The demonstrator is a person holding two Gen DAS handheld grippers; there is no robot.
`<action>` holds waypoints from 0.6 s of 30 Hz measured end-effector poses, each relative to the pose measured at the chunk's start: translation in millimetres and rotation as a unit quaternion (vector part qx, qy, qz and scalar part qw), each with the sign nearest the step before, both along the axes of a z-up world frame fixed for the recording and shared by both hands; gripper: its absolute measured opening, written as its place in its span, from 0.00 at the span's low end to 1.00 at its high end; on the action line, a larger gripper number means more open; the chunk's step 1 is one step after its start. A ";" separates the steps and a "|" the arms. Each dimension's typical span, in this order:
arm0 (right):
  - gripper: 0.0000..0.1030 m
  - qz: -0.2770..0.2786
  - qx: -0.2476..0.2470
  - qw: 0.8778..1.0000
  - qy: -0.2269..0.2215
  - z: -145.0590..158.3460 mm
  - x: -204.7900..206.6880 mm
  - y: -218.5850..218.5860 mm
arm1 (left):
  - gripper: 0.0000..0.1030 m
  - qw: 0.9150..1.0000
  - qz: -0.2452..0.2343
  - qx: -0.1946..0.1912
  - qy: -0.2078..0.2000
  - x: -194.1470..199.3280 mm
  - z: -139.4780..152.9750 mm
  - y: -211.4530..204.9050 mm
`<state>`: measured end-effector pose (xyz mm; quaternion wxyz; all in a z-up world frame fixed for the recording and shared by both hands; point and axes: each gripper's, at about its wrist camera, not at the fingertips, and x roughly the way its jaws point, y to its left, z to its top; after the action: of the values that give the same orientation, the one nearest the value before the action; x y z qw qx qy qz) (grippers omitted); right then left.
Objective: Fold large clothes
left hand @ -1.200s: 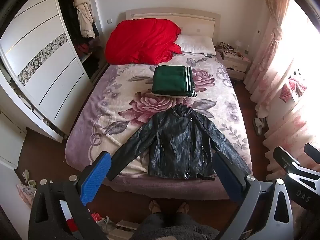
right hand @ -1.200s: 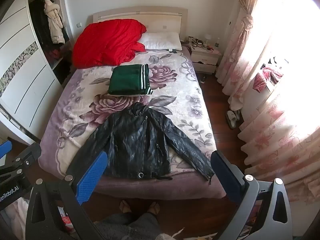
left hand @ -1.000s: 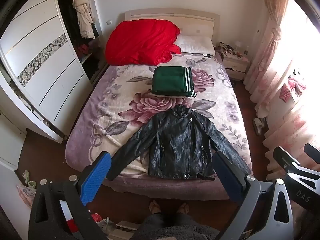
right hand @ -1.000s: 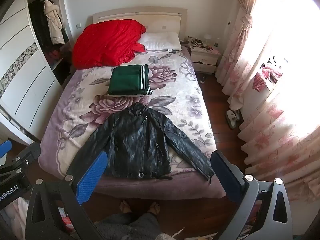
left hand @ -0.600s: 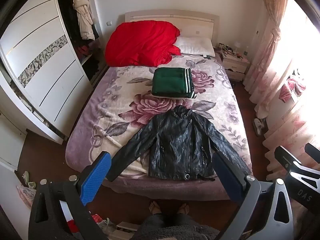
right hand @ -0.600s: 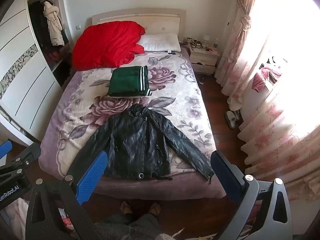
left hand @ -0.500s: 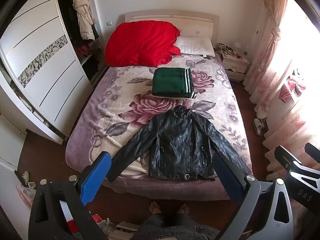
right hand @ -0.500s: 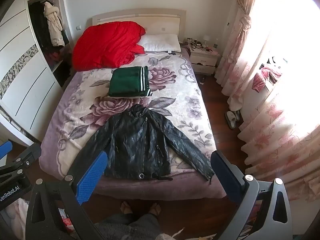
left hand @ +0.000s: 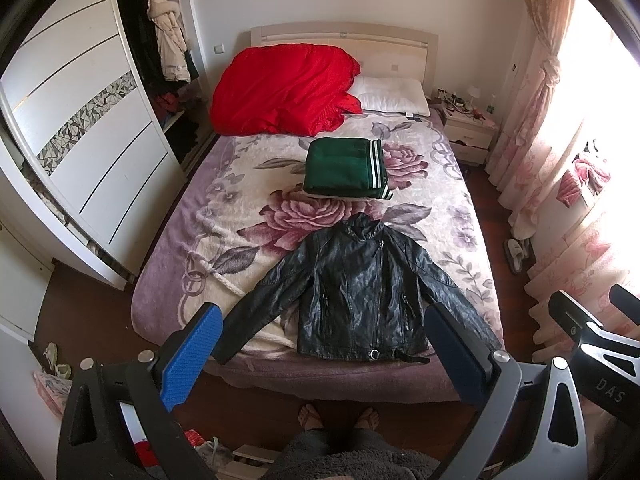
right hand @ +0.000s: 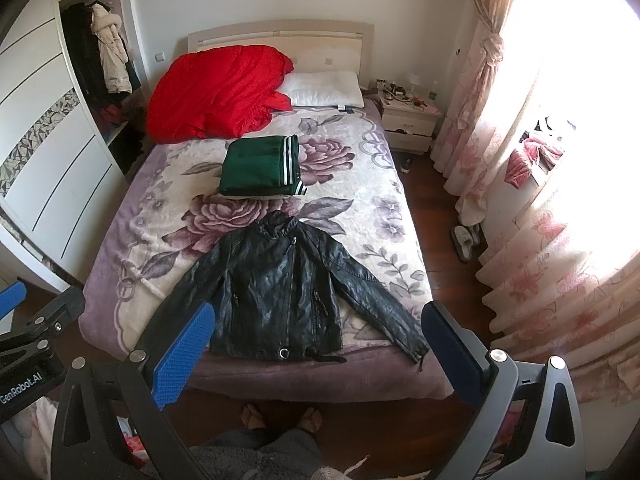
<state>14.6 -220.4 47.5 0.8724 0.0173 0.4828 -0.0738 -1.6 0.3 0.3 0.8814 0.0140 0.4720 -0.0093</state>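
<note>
Almost nothing shifts over the last second; both grippers still hover at the foot of the bed [left hand: 168, 280], folding not begun.

Black leather jacket [left hand: 356, 292] lies front-up, zipped, sleeves splayed outward, hem near the foot edge, same place as a second ago; view drifts only slightly; left gripper [left hand: 320, 356] and right gripper [right hand: 316, 350] held high and well apart from the cloth, jaws on both spread wide, holding nothing; folded green garment [left hand: 344, 168] sits beyond the collar, apart from it, likely already done; red duvet [left hand: 280, 88] heaped at the headboard; person's bare feet [right hand: 280, 418] at the bed's foot; judgement: a pause before the approach, first fold probably a sleeve brought across the chest; stiff leather may resist creasing and spring back.
</note>
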 end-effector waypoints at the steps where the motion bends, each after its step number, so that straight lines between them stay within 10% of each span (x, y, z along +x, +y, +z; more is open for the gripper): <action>1: 1.00 0.000 0.000 1.000 0.000 0.4 -0.1 0.0 | 1.00 1.000 0.000 0.000 -0.001 0.0 0.0 0.0; 18: 1.00 0.000 -0.001 1.000 -0.004 1.9 -1.6 -0.3 | 1.00 1.000 -0.001 0.000 -0.003 13.3 22.0 -6.0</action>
<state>13.0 -220.8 49.4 0.8742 0.0168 0.4794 -0.0746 11.7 -5.7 22.2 0.8828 0.0140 0.4695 -0.0102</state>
